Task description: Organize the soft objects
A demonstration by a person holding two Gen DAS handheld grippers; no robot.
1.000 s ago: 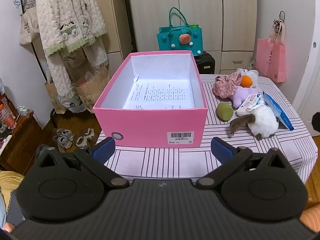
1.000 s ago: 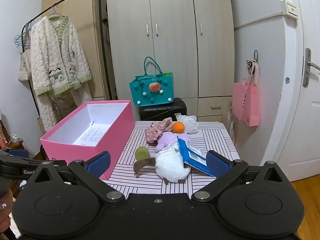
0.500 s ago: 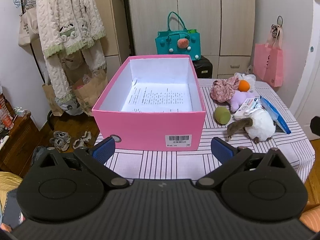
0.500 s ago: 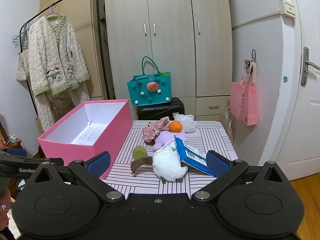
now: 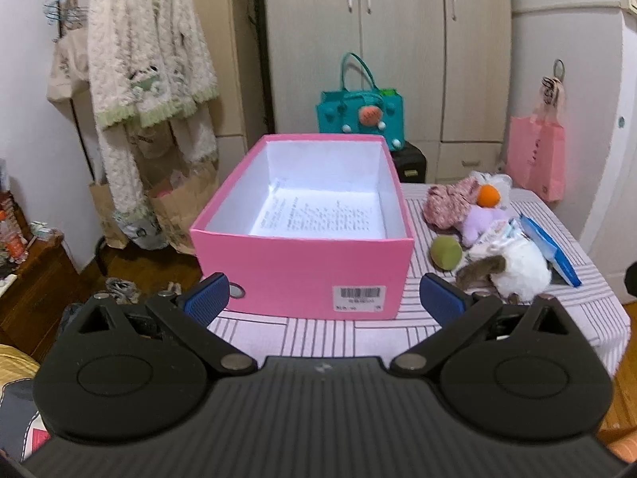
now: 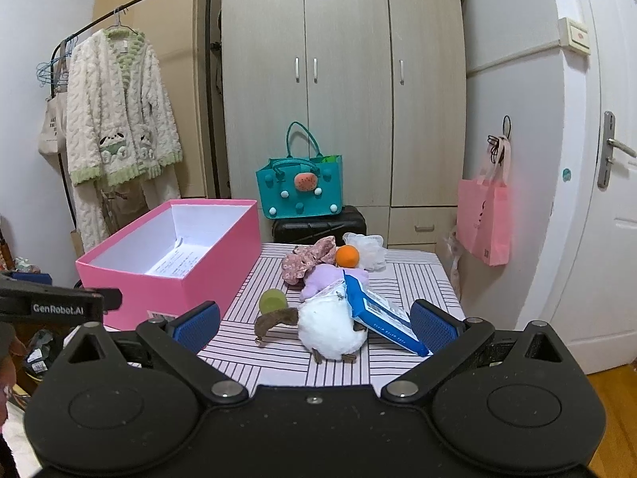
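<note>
Left gripper: held above the near edge of the table, fingers spread wide with nothing between the blue pads; it faces the short end of the pink box.
Pink box: open-topped, on the left part of the striped table; a printed sheet lies flat on its white floor, and a barcode label is on the near wall.
Green ball: on the cloth just right of the box, apart from its wall.
White plush: nearest of the pile, its brown part reaching toward the green ball.
Purple plush: behind the white one, touching it.
Floral fabric piece: at the back of the pile, beside an orange ball and a white mesh puff.
Blue packet: tilted, leaning against the right side of the white plush.
Right gripper: held off the table's near edge, fingers wide apart and gripping nothing, facing the pile of soft things.
</note>
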